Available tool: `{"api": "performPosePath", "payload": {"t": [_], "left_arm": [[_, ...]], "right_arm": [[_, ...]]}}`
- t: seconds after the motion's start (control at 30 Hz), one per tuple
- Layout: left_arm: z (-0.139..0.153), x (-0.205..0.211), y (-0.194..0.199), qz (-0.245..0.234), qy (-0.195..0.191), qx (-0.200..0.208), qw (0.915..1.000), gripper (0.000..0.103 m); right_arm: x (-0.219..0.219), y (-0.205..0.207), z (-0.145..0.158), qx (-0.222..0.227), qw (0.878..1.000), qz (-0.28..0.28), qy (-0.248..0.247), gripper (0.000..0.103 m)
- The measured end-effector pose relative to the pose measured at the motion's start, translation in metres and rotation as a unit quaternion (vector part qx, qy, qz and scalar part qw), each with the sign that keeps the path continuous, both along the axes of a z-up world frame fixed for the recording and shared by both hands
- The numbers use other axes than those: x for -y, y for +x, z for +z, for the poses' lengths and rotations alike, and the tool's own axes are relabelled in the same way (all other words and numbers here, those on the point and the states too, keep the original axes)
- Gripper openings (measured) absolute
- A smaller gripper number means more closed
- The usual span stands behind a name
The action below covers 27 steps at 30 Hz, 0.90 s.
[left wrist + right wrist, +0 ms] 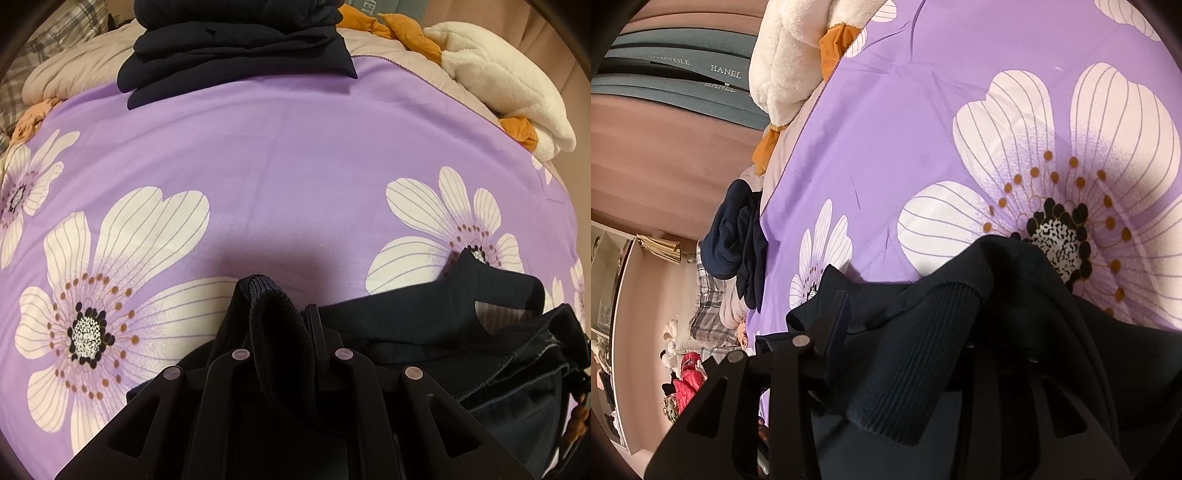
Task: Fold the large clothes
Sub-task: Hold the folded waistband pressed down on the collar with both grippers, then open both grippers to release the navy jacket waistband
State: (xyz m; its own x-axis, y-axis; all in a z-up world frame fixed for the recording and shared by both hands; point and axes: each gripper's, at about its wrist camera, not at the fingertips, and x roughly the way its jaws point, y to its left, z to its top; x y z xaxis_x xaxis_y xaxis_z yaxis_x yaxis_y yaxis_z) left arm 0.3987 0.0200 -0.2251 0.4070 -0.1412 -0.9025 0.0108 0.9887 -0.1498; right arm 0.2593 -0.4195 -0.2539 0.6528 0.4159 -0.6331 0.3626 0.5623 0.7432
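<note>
A dark navy garment (424, 317) lies bunched on the purple flowered bedsheet (295, 166), near the front edge. In the left wrist view my left gripper (279, 299) is shut on its ribbed cuff (273, 325), which stands up in a loop between the fingers. In the right wrist view the same garment (1015, 266) is draped over my right gripper (912, 306). A ribbed band (923, 350) hangs loosely in the wide gap between the jaws. Only that gripper's left finger (836, 317) shows; cloth covers the right one. The jaws stand open.
A stack of folded dark clothes (236, 55) sits at the sheet's far edge, also visible at the left (738, 240). A white fleece blanket (498, 85) over orange cloth (406, 33) lies far right. Plaid fabric (44, 40) is far left. Grey boxes (683, 70) stand beyond the bed.
</note>
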Motion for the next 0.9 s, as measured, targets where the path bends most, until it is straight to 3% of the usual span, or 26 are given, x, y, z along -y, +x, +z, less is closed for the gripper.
{"api": "performPosePath", "payload": {"t": [0.27,0.33,0.4,0.53,0.73,0.9], "left_arm": [[0.003,-0.001,-0.002,0.006,-0.003,-0.001,1.0000,0.016],[0.005,0.000,-0.003,0.004,-0.007,0.001,1.0000,0.027],[0.007,0.002,-0.005,0.001,-0.009,0.006,0.9999,0.051],[0.010,0.008,-0.008,-0.003,0.011,0.015,0.9998,0.053],[0.010,0.005,-0.006,0.000,0.005,0.012,0.9999,0.053],[0.012,0.002,-0.006,0.007,0.009,0.015,0.9998,0.064]], "right_arm": [[0.000,0.000,0.000,0.000,1.000,0.000,0.001,0.048],[0.000,0.000,0.001,0.000,1.000,0.000,0.000,0.050],[-0.001,0.000,0.001,0.000,1.000,0.000,-0.002,0.052],[-0.001,0.000,0.001,0.000,1.000,-0.001,-0.002,0.052],[-0.001,0.000,0.001,-0.001,1.000,-0.002,-0.002,0.055],[0.000,-0.001,0.002,0.000,1.000,-0.002,-0.003,0.061]]}}
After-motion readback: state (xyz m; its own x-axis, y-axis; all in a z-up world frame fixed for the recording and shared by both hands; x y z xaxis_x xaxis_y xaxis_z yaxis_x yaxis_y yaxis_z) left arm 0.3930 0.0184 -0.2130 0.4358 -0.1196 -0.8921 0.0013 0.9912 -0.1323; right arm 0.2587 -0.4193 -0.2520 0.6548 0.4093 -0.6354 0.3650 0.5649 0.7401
